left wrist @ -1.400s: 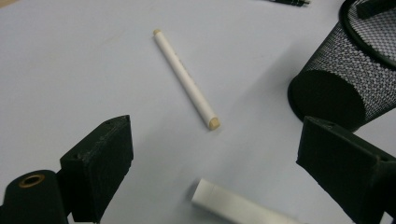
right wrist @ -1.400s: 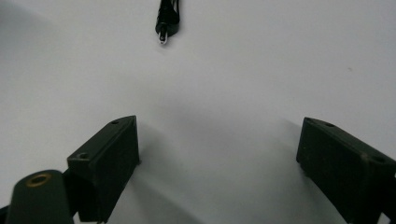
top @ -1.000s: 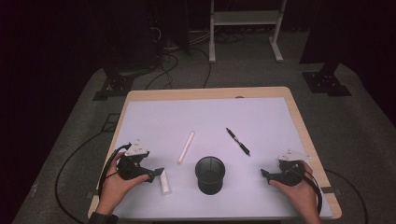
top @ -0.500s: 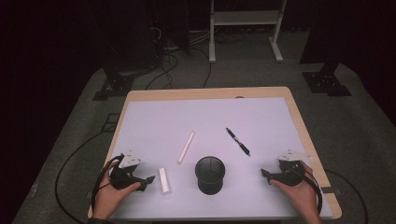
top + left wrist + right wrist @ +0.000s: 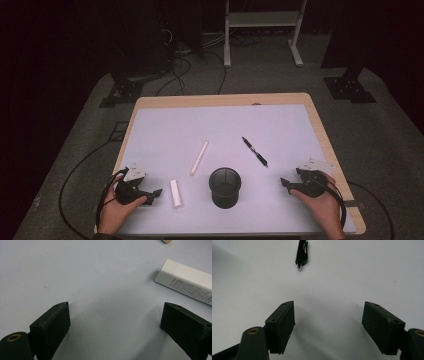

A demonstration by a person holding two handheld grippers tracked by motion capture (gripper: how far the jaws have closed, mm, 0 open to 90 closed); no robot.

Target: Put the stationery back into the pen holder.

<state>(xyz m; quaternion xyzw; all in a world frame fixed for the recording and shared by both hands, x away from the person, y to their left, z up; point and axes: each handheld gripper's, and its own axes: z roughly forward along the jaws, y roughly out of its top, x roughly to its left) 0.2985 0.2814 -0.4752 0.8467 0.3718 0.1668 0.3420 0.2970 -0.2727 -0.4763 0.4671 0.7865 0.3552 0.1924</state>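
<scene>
Left gripper [image 5: 152,192] jaws spread, empty, eraser [image 5: 176,193] just right; skewed approach may knock eraser aside.

We see the bench [image 5: 165,130] evenly lit against dark, grainy surroundings; close views show soft shadows and slight blur.

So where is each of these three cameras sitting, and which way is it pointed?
High view: fixed above the person's side, looking forward and down on the table; both hands and forearms enter from below, with the mesh cup between them.
Left gripper view: rides on the left claw, looking along its open jaws at the white tube.
Right gripper view: rides on the right claw, looking along its open jaws at the black pen.
Shared: the high view also shows the tube, pen and both claws.
</scene>
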